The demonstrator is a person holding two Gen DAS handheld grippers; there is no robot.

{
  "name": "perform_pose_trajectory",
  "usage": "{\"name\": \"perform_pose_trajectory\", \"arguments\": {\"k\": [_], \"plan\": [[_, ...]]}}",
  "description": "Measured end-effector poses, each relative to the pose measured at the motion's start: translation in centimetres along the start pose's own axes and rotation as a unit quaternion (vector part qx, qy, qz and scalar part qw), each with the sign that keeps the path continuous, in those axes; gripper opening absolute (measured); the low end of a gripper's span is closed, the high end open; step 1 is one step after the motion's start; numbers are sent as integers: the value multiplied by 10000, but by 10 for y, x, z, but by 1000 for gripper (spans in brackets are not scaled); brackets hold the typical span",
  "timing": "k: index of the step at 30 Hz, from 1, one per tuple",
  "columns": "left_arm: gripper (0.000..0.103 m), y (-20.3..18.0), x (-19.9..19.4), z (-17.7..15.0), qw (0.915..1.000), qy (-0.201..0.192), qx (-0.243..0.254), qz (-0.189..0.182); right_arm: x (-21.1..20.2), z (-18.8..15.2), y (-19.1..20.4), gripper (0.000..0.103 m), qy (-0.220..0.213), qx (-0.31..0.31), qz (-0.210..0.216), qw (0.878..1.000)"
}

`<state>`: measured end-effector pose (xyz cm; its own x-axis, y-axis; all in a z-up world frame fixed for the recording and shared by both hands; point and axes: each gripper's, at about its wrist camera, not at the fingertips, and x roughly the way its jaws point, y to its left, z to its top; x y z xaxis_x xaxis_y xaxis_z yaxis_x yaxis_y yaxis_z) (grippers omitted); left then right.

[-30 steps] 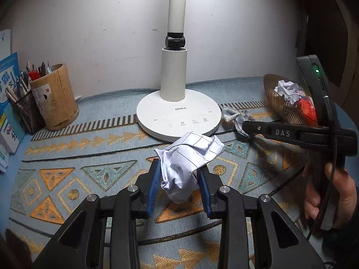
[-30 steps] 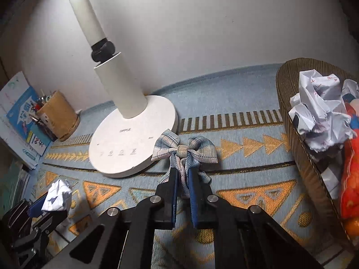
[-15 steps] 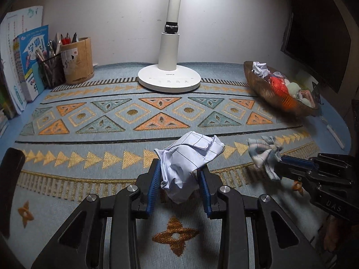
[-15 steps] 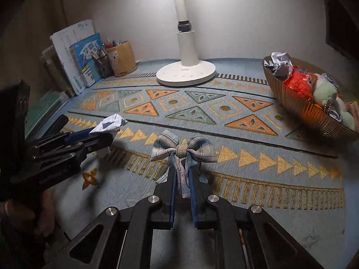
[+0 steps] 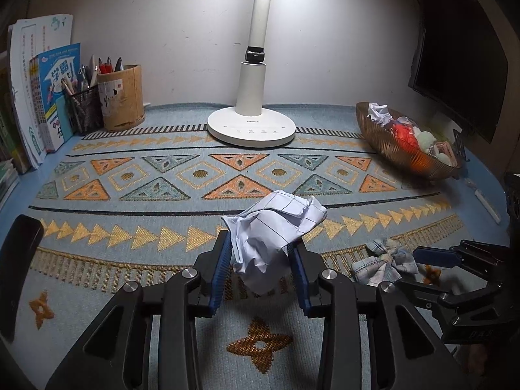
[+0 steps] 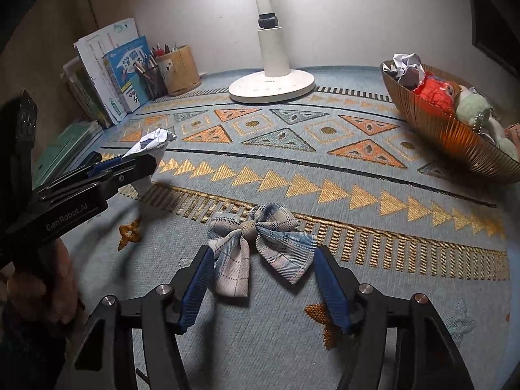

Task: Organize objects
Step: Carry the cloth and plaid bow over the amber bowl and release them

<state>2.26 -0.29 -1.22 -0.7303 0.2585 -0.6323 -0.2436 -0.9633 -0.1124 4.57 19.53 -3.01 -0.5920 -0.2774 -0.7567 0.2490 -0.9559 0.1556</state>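
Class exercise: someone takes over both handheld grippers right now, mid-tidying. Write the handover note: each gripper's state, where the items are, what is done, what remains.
Left gripper: shut on the crumpled paper, held above the patterned mat.
Right gripper: jaws have just been opening; the plaid bow lies loose on the mat between them, pads clear of it.
Basket at the far right holds other paper and soft toys.
Done: bow set down at the mat's near edge.
Left: paper not yet released; where it belongs is not evident.

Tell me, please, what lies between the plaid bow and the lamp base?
Only bare patterned mat lies between the plaid bow and the lamp base; the right wrist view shows this.
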Motion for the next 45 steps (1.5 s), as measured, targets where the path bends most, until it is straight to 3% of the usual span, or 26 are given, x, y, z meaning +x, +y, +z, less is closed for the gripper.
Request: {"name": "perform_pose_trajectory", "arguments": {"k": [9, 11, 13, 14, 18, 22, 26, 28, 31, 34, 37, 45], "plan": [[33, 2, 1, 0, 9999, 24, -72, -66, -3, 12, -1, 62, -125, 358, 211, 9991], [33, 3, 1, 0, 9999, 34, -86, -72, -12, 13, 1, 66, -293, 352, 147, 9988], [33, 2, 1, 0, 9999, 43, -83, -75, -17, 15, 9, 83, -395, 167, 33, 9991], [33, 2, 1, 0, 9999, 43, -74, -71, -17, 15, 14, 87, -438, 53, -31, 9990], [33, 2, 1, 0, 10000, 46, -66, -49, -3, 17, 31, 87, -274, -345, -191, 9988], [33, 4, 2, 0, 9999, 55, -93, -54, 19, 17, 31, 67, 49, -331, -190, 9993], [33, 4, 2, 0, 9999, 65, -85, -63, 23, 16, 24, 56, 109, -213, -142, 9996], [33, 2, 2, 0, 9999, 70, -60, -66, 23, 15, 25, 38, 114, -271, -206, 9994], [33, -3, 1, 0, 10000, 50, 61, -45, 18, 13, 25, 23, 47, -259, -134, 9996], [32, -15, 0, 1, 9996, 37, 279, 16, 5, 11, 17, 19, -22, -117, -3, 9999], [32, -30, -7, 13, 9991, -70, 253, -334, -22, 14, 2, 19, -282, -17, -52, 9996], [32, -112, -14, 82, 9898, -552, 885, -968, -124, 46, -67, 19, -1401, 449, -699, 9866]]}}
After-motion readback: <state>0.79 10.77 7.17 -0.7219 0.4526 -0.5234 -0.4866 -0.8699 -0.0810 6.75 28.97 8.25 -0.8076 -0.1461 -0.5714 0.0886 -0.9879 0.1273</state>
